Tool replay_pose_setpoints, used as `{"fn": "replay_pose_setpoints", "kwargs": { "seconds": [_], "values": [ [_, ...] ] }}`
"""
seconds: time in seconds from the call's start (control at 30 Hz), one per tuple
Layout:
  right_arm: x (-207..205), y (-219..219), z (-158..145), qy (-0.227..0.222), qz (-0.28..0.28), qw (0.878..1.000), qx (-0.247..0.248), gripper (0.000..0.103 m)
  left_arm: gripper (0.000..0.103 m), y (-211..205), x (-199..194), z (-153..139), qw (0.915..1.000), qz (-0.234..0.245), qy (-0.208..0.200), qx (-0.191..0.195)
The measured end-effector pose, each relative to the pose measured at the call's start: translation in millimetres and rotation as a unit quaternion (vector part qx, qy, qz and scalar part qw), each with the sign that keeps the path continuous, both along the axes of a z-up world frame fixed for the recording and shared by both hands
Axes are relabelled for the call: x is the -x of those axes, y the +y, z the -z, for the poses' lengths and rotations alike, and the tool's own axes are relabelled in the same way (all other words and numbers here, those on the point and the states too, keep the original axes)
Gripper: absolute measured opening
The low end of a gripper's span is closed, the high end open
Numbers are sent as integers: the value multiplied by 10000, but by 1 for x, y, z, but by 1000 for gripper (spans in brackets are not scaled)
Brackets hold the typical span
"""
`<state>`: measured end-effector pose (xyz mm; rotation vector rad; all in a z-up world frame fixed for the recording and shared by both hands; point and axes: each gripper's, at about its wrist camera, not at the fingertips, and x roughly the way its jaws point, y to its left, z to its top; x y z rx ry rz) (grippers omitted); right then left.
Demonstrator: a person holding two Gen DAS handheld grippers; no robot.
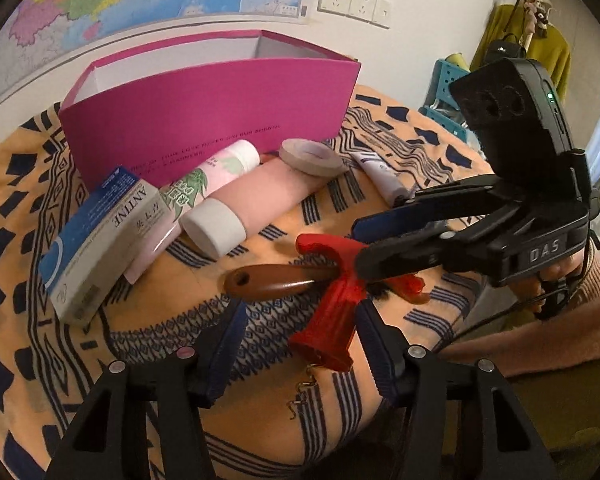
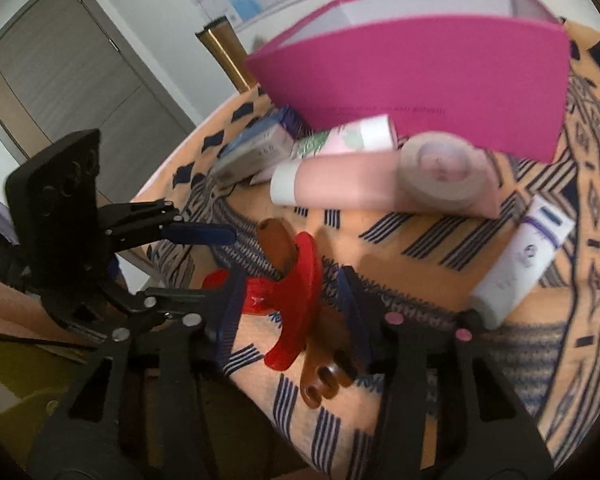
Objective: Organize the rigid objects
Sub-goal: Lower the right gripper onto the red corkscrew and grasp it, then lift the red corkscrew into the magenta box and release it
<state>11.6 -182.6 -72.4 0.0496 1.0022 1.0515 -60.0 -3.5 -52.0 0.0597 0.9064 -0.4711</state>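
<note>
Pink box [image 1: 204,120] stood open, contents hidden. My left fingers [image 1: 296,344] and right fingers [image 2: 292,312] apart around red corkscrew [image 1: 332,312].

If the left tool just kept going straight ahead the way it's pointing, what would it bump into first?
Probably the red corkscrew lying between the open fingers of the left tool, then the brown wooden handle behind it; depth is hard to judge.
</note>
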Motion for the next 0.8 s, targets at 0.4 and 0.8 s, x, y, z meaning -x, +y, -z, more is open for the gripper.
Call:
{"fn": "replay_pose_setpoints", "kwargs": {
  "seconds": [0.4, 0.8],
  "values": [
    [-15, -7, 14, 456, 65, 9985, -297, 20, 52, 3, 7, 9, 9997, 138, 202, 88],
    [1, 3, 7, 47, -164, 9998, -79, 43, 36, 13, 1, 15, 9993, -103, 320, 132]
  ]
}}
